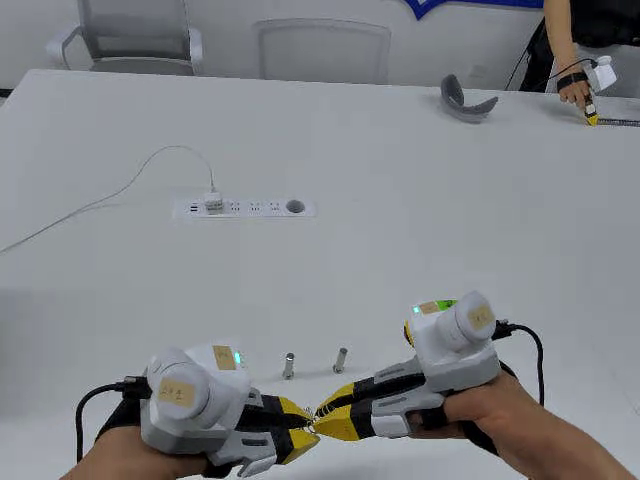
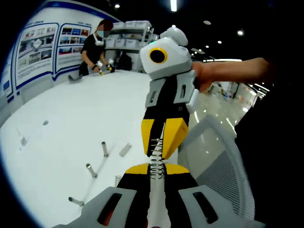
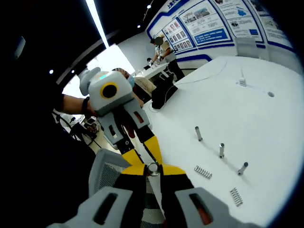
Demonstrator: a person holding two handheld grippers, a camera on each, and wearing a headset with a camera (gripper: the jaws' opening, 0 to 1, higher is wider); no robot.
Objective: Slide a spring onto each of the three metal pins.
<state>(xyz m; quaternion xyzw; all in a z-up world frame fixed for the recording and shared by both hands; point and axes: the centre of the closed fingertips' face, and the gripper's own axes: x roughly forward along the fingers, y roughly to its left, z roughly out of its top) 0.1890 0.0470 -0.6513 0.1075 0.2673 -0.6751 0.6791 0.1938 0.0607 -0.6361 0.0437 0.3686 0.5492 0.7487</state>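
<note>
- Holding one spring [image 2: 156, 159] tip to tip: your left gripper [image 2: 156, 172] is pinched on its near end and your right gripper [image 3: 152, 173] on the far end. Both sets of jaws are nearly together.
- The spring sits in the air over the near edge of the table [image 1: 400, 200], just short of the pins [image 3: 221, 150].
- All three pins stand upright in a row, all bare. Two loose springs [image 3: 203, 172] lie on the table just beside them.
- Handling, my read: it's light, thin wire and squashy. It will likely kink or ping out if you squeeze it mid-coil.
- Grip: use one gripper, pinch lightly at one end and leave the other end's bore free for the pin.
- I can't tell whether the pins are fixed, so go down gently.
</note>
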